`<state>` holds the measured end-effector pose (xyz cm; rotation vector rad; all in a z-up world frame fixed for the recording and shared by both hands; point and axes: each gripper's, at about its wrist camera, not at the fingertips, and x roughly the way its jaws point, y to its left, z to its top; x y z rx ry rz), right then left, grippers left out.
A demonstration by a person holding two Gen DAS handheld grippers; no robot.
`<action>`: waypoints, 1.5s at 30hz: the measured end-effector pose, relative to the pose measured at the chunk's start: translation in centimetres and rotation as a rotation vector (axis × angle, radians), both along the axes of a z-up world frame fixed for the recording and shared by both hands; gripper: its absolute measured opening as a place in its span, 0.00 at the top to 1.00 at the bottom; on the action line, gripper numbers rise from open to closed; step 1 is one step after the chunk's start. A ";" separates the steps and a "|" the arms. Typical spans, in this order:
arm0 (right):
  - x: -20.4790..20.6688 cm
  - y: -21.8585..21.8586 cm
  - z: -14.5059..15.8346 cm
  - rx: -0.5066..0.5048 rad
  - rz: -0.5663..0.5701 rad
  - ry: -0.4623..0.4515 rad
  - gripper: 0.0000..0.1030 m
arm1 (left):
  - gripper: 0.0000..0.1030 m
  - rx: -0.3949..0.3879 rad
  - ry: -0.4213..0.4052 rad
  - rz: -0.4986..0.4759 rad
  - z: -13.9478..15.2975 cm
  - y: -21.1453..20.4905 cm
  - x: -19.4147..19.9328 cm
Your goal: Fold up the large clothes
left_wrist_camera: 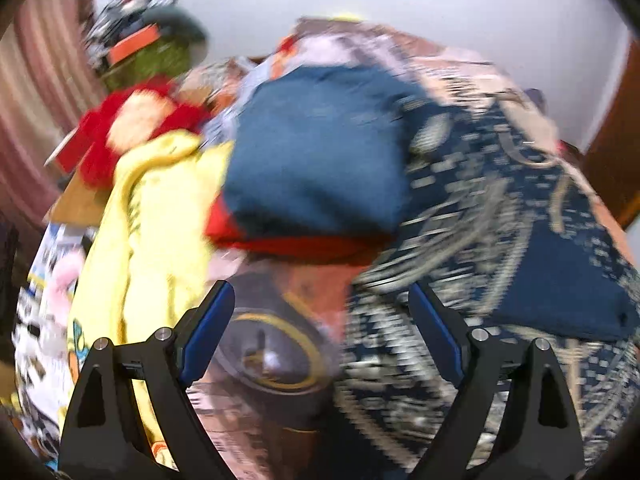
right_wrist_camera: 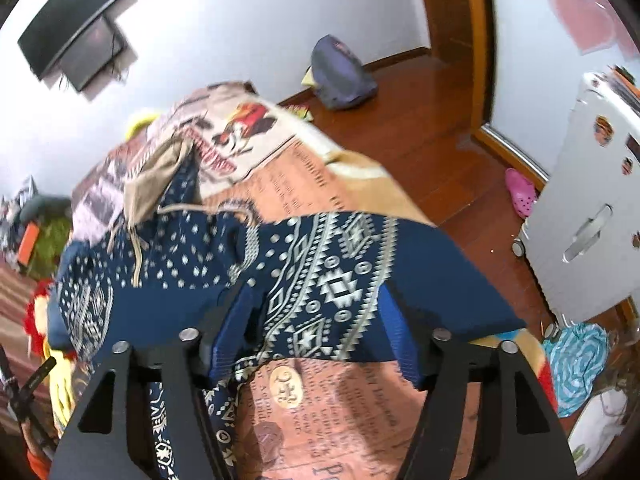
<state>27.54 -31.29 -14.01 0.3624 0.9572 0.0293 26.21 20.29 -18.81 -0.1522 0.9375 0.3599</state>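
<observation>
A large navy garment with a white geometric print (right_wrist_camera: 328, 264) lies spread across the bed's orange printed blanket (right_wrist_camera: 304, 184). My right gripper (right_wrist_camera: 316, 292) is open, and the garment's near edge drapes loosely between its blue pads without being pinched. In the blurred left wrist view the same navy garment (left_wrist_camera: 500, 216) lies to the right. My left gripper (left_wrist_camera: 320, 292) hangs wide open above the blanket with nothing between its fingers. Beyond it a folded plain blue garment (left_wrist_camera: 320, 152) rests on a red one (left_wrist_camera: 304, 246), beside a yellow garment (left_wrist_camera: 152, 216).
A red plush toy (left_wrist_camera: 132, 128) and clutter sit at the bed's far left. On the wooden floor to the right stand a white wheeled drawer cabinet (right_wrist_camera: 592, 216), a pink shoe (right_wrist_camera: 520, 194), a turquoise cloth (right_wrist_camera: 580, 364) and a grey backpack (right_wrist_camera: 342, 76). A screen (right_wrist_camera: 76, 36) hangs on the wall.
</observation>
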 end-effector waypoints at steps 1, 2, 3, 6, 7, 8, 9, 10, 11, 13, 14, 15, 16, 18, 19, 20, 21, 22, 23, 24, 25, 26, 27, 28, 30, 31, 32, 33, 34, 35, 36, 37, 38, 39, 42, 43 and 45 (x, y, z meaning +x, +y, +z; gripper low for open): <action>-0.2 -0.4 0.0 0.003 -0.012 -0.003 0.35 | 0.13 0.005 -0.010 -0.039 0.7 -1.5 0.4; -0.4 -0.8 -0.1 0.007 -0.023 -0.001 0.35 | 0.13 0.009 -0.019 -0.077 1.3 -3.0 0.8; -0.6 -1.1 -0.2 0.011 -0.031 0.005 0.34 | 0.13 0.009 -0.030 -0.128 1.9 -4.9 1.4; -1.3 -2.7 -1.5 0.033 -0.056 0.042 0.34 | 0.13 -0.014 -0.048 -0.237 2.8 -9.4 2.9; -1.5 -3.3 -1.9 0.040 -0.063 0.054 0.34 | 0.13 -0.025 -0.051 -0.269 2.9 -10.9 3.4; -1.8 -3.8 -2.6 0.051 -0.075 0.072 0.34 | 0.13 -0.042 -0.050 -0.304 2.8 -12.6 4.2; -2.0 -4.4 -3.3 0.065 -0.087 0.091 0.34 | 0.13 -0.053 -0.045 -0.330 2.6 -14.0 4.9; -2.1 -5.0 -4.0 0.082 -0.097 0.110 0.34 | 0.13 -0.057 -0.037 -0.348 2.3 -15.2 5.3; -2.3 -5.6 -4.7 0.101 -0.108 0.129 0.34 | 0.13 -0.061 -0.025 -0.367 1.8 -16.4 5.9; -2.6 -6.8 -5.8 0.151 -0.129 0.166 0.34 | 0.13 -0.069 0.004 -0.401 0.6 -18.0 6.9; -2.5 -7.4 -6.7 0.185 -0.137 0.189 0.34 | 0.13 -0.074 0.021 -0.413 -0.1 -18.7 7.2; -2.4 -7.9 -7.4 0.222 -0.142 0.209 0.34 | 0.13 -0.080 0.041 -0.424 -0.8 -19.4 7.5; -2.4 -8.2 -7.8 0.248 -0.147 0.220 0.34 | 0.13 -0.087 0.062 -0.435 -1.6 -20.0 7.8; -2.0 -9.1 -9.0 0.307 -0.170 0.239 0.34 | 0.13 -0.108 0.109 -0.448 -3.1 -21.0 8.2; -1.8 -9.4 -9.2 0.321 -0.177 0.242 0.34 | 0.13 -0.117 0.125 -0.455 -3.7 -21.2 8.3; -1.5 -9.6 -9.4 0.329 -0.182 0.245 0.34 | 0.13 -0.121 0.139 -0.462 -4.2 -21.4 8.5; -1.1 -9.8 -9.7 0.334 -0.188 0.247 0.34 | 0.13 -0.120 0.151 -0.467 -4.6 -21.7 8.5; -0.7 -10.0 -10.0 0.339 -0.194 0.250 0.34 | 0.13 -0.119 0.162 -0.472 -5.0 -21.8 8.5; -0.3 -10.1 -10.4 0.347 -0.206 0.255 0.32 | 0.13 -0.125 0.170 -0.476 -5.2 -21.8 8.6; 0.0 -10.2 -10.7 0.356 -0.211 0.258 0.31 | 0.13 -0.132 0.174 -0.478 -5.3 -21.8 8.6; 0.4 -10.3 -11.0 0.361 -0.220 0.261 0.31 | 0.13 -0.142 0.180 -0.479 -5.5 -21.7 8.7; 0.7 -10.4 -11.3 0.358 -0.232 0.263 0.31 | 0.13 -0.150 0.184 -0.476 -5.6 -21.7 8.8; 1.0 -10.4 -11.5 0.353 -0.243 0.257 0.31 | 0.13 -0.156 0.186 -0.474 -5.7 -21.7 8.9; 1.3 -10.5 -11.6 0.348 -0.255 0.251 0.31 | 0.13 -0.162 0.187 -0.473 -5.8 -21.7 8.9; 1.9 -10.6 -11.8 0.334 -0.280 0.247 0.31 | 0.13 -0.165 0.185 -0.472 -5.8 -21.6 8.9; 2.1 -10.6 -11.9 0.325 -0.291 0.248 0.32 | 0.13 -0.164 0.184 -0.472 -5.7 -21.7 8.9; 2.4 -10.6 -11.8 0.304 -0.304 0.248 0.36 | 0.13 -0.161 0.182 -0.474 -5.6 -21.7 8.8; 2.7 -10.4 -11.6 0.278 -0.318 0.246 0.43 | 0.13 -0.159 0.181 -0.477 -5.5 -21.7 8.6; 2.9 -10.2 -11.2 0.245 -0.326 0.241 0.48 | 0.13 -0.157 0.179 -0.482 -5.2 -21.7 8.3; 3.1 -10.0 -10.8 0.213 -0.328 0.228 0.58 | 0.13 -0.155 0.176 -0.487 -5.1 -21.7 8.1; 3.3 -9.8 -10.3 0.191 -0.323 0.210 0.68 | 0.13 -0.153 0.172 -0.490 -5.0 -21.7 7.9; 3.5 -9.7 -9.9 0.177 -0.316 0.196 0.73 | 0.13 -0.153 0.168 -0.492 -4.7 -21.7 7.6; 3.6 -9.5 -9.2 0.157 -0.310 0.174 0.80 | 0.13 -0.153 0.163 -0.493 -4.5 -21.5 7.2; 3.7 -9.2 -8.5 0.139 -0.302 0.155 0.86 | 0.13 -0.149 0.157 -0.490 -4.2 -21.4 6.9; 3.7 -8.5 -6.0 0.105 -0.271 0.072 0.91 | 0.13 -0.131 0.139 -0.480 -3.6 -20.8 6.2; 3.7 -8.3 -5.2 0.095 -0.264 0.044 0.91 | 0.13 -0.127 0.132 -0.477 -3.3 -20.5 6.1; 3.3 -7.2 -2.5 0.067 -0.237 -0.049 0.92 | 0.13 -0.123 0.115 -0.469 -2.6 -19.9 5.5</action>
